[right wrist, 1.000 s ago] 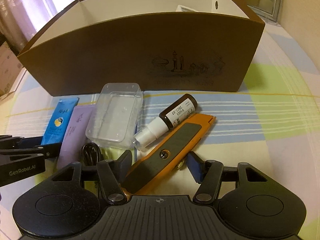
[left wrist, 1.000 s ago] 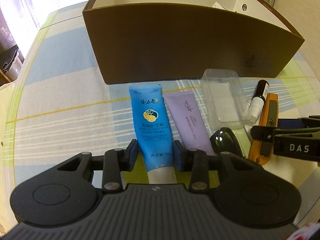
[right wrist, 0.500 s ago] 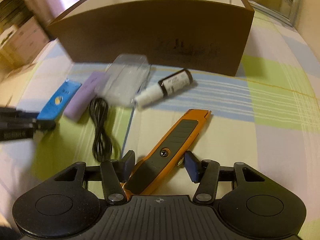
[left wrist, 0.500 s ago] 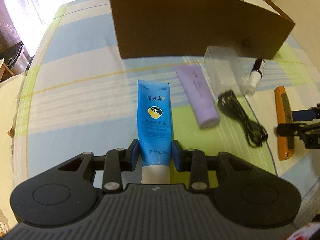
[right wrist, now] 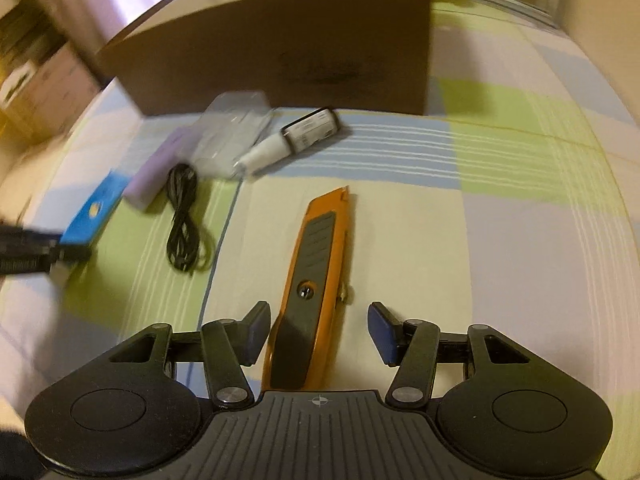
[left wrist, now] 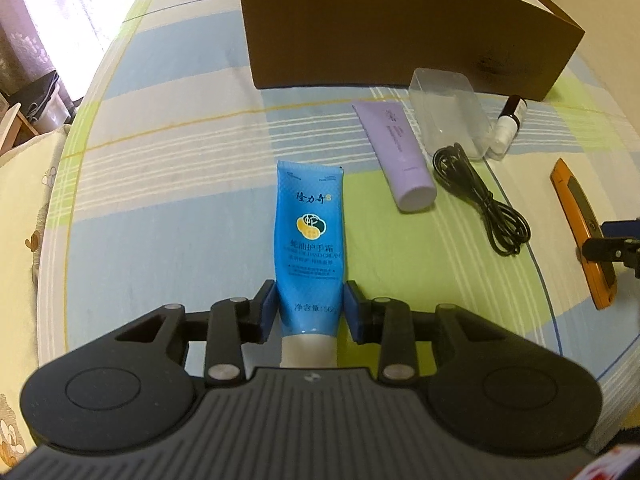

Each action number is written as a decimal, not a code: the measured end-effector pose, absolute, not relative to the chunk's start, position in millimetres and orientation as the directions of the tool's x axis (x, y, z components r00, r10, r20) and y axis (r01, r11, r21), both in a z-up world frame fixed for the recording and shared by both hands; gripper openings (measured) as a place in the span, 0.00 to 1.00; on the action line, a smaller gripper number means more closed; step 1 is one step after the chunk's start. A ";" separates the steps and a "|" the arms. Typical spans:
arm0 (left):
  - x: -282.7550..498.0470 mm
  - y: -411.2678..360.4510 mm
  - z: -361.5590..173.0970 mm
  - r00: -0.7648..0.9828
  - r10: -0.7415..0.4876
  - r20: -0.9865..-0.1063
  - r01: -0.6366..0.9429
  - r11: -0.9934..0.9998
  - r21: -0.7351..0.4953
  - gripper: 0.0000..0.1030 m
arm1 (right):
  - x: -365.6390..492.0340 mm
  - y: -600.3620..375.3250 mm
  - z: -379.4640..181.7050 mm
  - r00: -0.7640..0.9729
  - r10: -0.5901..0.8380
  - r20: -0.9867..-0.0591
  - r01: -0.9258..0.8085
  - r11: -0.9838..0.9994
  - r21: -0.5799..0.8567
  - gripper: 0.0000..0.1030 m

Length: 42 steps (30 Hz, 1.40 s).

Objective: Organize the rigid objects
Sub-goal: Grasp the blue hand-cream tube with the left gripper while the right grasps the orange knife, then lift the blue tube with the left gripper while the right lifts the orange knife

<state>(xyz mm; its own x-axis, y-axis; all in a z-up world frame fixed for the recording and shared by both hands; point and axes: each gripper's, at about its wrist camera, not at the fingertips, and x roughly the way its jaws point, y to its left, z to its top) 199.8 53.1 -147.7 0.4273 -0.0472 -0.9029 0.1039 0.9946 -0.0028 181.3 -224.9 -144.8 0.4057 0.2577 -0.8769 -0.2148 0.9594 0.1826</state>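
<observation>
L wrist view: left hand-held gripper point(left wrist: 311, 312) nearly closed, both blue pads pressed on the cap end of the blue tube point(left wrist: 310, 248), which points straight ahead of it over the checked surface point(left wrist: 168, 208). Ahead-right lie the purple tube point(left wrist: 396, 148), clear plastic case point(left wrist: 450, 110), small bottle point(left wrist: 508, 124) and black cable point(left wrist: 480, 196); brown box point(left wrist: 400, 36) stands beyond them. Far right, the orange utility knife point(left wrist: 580, 232). R wrist view (blurred): right hand-held gripper point(right wrist: 318, 330) about half open around the knife's point(right wrist: 308, 292) rear end; left pad seems to touch it, right pad stands clear, so can't tell if it's gripped. Box point(right wrist: 280, 52) ahead, blue tube point(right wrist: 94, 216) far left.
</observation>
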 end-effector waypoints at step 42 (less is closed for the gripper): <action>193.5 28.4 -150.3 0.464 -0.001 -0.886 0.127 0.990 0.066 0.33 | 164.0 -191.2 -150.3 0.532 0.127 -0.837 -0.217 0.976 0.011 0.32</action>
